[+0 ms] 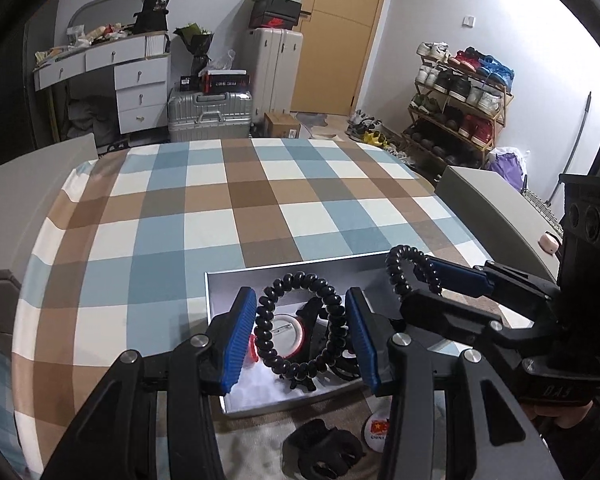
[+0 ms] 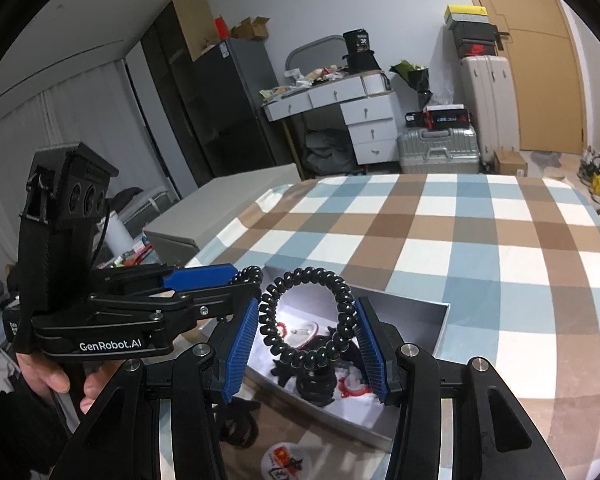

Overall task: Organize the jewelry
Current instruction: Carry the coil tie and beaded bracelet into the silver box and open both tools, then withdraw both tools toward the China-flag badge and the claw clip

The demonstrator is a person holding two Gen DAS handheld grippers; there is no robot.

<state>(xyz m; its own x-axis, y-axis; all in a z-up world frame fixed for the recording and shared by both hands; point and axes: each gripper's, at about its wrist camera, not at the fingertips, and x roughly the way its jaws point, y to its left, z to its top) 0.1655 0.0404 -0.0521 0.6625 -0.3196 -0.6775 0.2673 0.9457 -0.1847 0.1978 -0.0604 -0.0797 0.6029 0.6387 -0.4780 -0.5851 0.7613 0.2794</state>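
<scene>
Coil bands: two black spiral loops, one per gripper, both hanging in the air over the open box [image 1: 252,276]
Left coil band [image 1: 334,320]: pinched across its width by the left tongs [image 1: 300,296], blue ribbed pads on either flank, jaws set narrow around it
Right coil band [image 2: 270,328]: same story in the right tongs [image 2: 308,303], loop upright and squeezed a little oval
Feel: looks light, springy plastic, glossy and a bit slick; likely to stretch or twist before it breaks
Where to hold: across the ring, on opposite coils, as now; the pad ribs should bite into the grooves and a gentle squeeze is enough
Risk: squeeze harder and the loop may buckle and pop out sideways
Box: shallow, grey, straight walls, pale floor; inside a round pin badge [image 1: 286,332] and tangled dark pieces
Bed [image 1: 220,200]: soft checked cover in blue, brown and white under the box
Strays: black clip [image 1: 320,452] and flag badge [image 1: 376,428] lie just outside the box's near wall
</scene>
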